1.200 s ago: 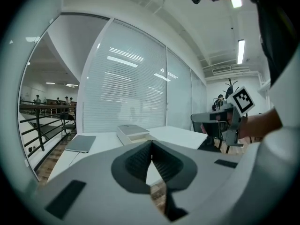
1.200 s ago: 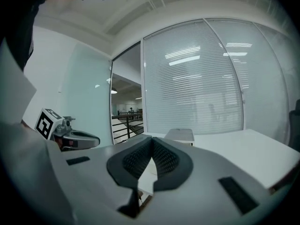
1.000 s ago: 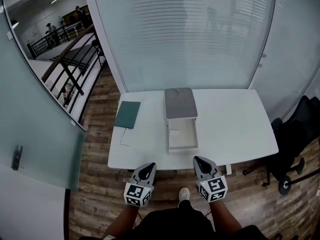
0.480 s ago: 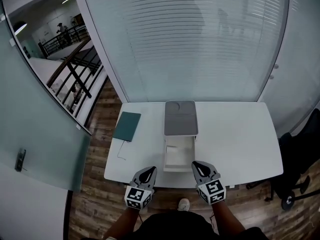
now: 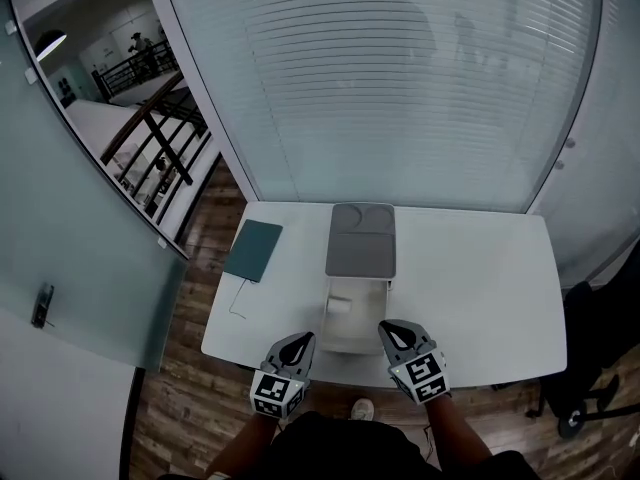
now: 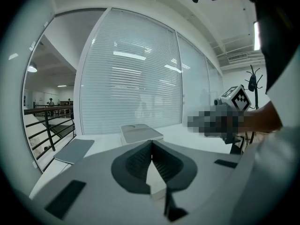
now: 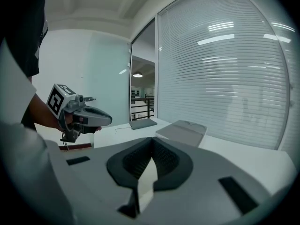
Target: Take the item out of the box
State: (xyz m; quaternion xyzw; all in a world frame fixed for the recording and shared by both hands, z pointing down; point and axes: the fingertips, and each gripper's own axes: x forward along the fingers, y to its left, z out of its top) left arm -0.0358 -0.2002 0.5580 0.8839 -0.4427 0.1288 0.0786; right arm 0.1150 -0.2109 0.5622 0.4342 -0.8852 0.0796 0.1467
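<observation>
A white box [image 5: 352,320] lies open on the white table [image 5: 480,288], its grey lid [image 5: 360,240] folded back toward the window. Inside its near part shows a small white item [image 5: 340,305]; I cannot make out its shape. My left gripper [image 5: 300,340] hovers at the table's front edge, left of the box, shut and empty. My right gripper [image 5: 388,329] hovers just right of the box, also shut and empty. In the left gripper view the jaws [image 6: 151,142] meet in front of the lid [image 6: 140,133]. The right gripper view shows closed jaws [image 7: 152,138] and the lid [image 7: 182,130].
A dark green notebook [image 5: 254,250] lies at the table's left rear with a thin cord [image 5: 238,296] trailing from it. Glass walls with blinds stand behind the table. A black office chair [image 5: 590,388] stands off the right end. The floor is wood.
The table and box have come closer in the head view. Both grippers now reach the front edge on either side of the box, still shut.
</observation>
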